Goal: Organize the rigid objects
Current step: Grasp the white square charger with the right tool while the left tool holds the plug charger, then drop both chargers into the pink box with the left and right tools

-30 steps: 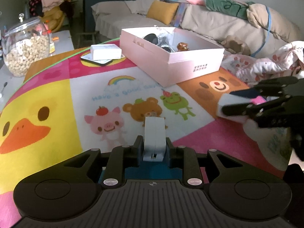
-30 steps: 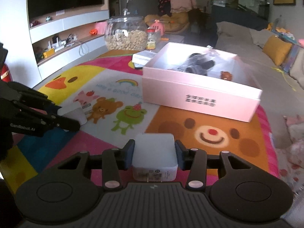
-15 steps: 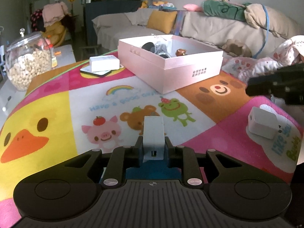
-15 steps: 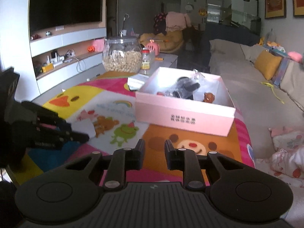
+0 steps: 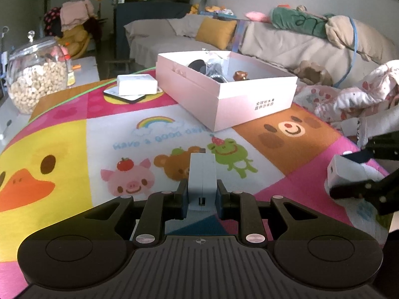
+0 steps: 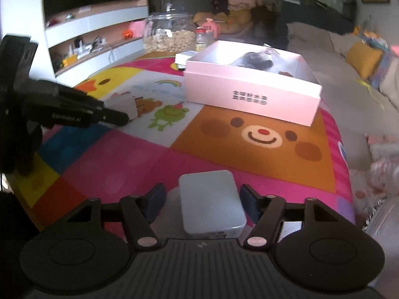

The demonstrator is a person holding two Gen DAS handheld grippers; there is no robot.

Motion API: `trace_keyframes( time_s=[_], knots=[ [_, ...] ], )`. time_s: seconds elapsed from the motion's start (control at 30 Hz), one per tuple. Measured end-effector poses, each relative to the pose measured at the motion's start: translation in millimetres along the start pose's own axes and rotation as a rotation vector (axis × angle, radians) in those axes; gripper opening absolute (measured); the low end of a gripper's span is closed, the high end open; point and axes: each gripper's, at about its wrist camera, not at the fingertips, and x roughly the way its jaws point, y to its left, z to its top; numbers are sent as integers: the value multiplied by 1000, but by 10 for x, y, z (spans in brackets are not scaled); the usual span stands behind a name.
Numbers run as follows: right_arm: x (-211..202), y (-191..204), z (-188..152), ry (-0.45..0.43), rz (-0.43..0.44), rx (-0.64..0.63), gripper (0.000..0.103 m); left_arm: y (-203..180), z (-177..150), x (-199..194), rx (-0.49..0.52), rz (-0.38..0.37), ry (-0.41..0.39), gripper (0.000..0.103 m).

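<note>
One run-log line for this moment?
left gripper: shut on slim white block | right gripper: opening around white charger | pink box: open

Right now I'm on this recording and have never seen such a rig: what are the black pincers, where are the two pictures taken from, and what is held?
No robot here: a person carries a two-finger gripper in each hand, with a wide-angle camera on each looking forward along its fingers.

In the left camera's picture, the left gripper is shut on a slim white charger. At the right edge, the right gripper straddles a white power adapter.

The right camera shows its own gripper: its jaws are opening, pads clear of the adapter, which lies between them on the cartoon play mat.

Also on the mat: an open pink box holding small items and a white box lying on a dark flat item. A glass jar stands beyond.
</note>
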Motion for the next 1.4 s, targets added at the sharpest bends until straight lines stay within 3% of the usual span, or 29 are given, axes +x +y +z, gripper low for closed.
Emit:
trace_keyframes(
  time_s=[0.07,0.27,0.47,0.73,0.97,1.07,1.23,1.4],
  knots=[
    [-16,-1,12,1,-11,5,44,-4,27,28,-10,3,0,24],
    [-51,-48,74,-6,-5,58,44,-81,81,65,5,-24,-1,24],
    [-136,-166,230,-73,-36,110,44,-179,203,-27,21,-88,-46,24],
    [-138,-412,880,-248,-95,181,44,-263,845,6,42,-128,-183,24],
    [277,-711,1517,-269,-177,217,44,-142,1489,294,-63,-159,-291,24],
    [502,-837,1641,-235,-204,234,44,-70,1665,566,-123,-156,-272,24],
    [816,-970,1619,-156,-220,259,45,72,1649,1033,-213,-145,-139,24],
    [816,-942,1498,-162,-226,253,48,306,1474,994,-263,-103,-131,24]
  ],
)
